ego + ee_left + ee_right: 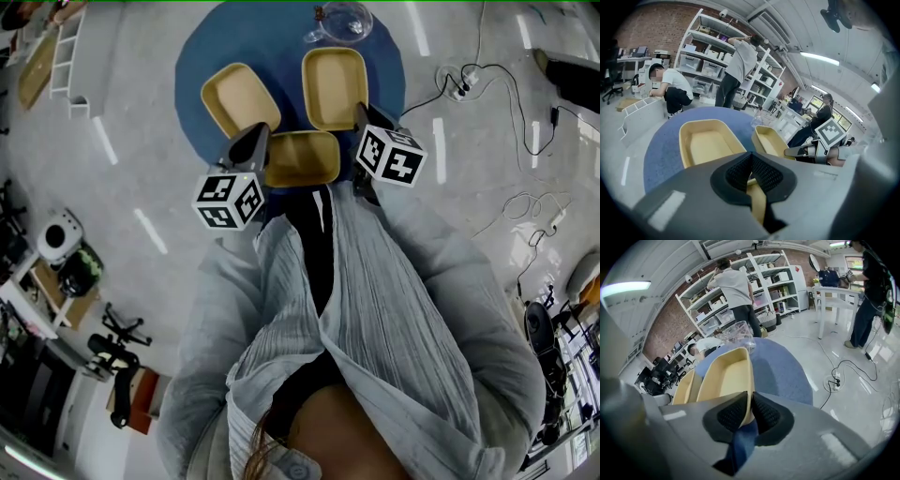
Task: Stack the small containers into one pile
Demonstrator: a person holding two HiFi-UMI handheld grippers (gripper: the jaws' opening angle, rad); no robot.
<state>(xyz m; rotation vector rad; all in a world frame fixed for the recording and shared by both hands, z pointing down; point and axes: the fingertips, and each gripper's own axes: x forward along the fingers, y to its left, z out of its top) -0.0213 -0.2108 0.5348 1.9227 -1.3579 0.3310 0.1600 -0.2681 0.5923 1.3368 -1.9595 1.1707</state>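
Three shallow tan containers lie on a round blue mat (281, 42). One is at the back left (240, 97), one at the back right (334, 86) and one nearest me (302, 159). My left gripper (261, 141) is shut on the left rim of the nearest container (757, 201), whose tan wall shows between the pads. My right gripper (362, 114) is shut on the near right corner of the back-right container (726, 373). In the left gripper view the back-left container (710, 145) and the back-right one (771, 140) lie ahead, with the right gripper (801, 152) beside the latter.
A clear glass pitcher (339, 21) stands at the mat's far edge. A power strip with cables (459, 84) lies on the floor to the right. A white rack (66, 56) is at the far left. People stand and crouch at the shelving (708, 61).
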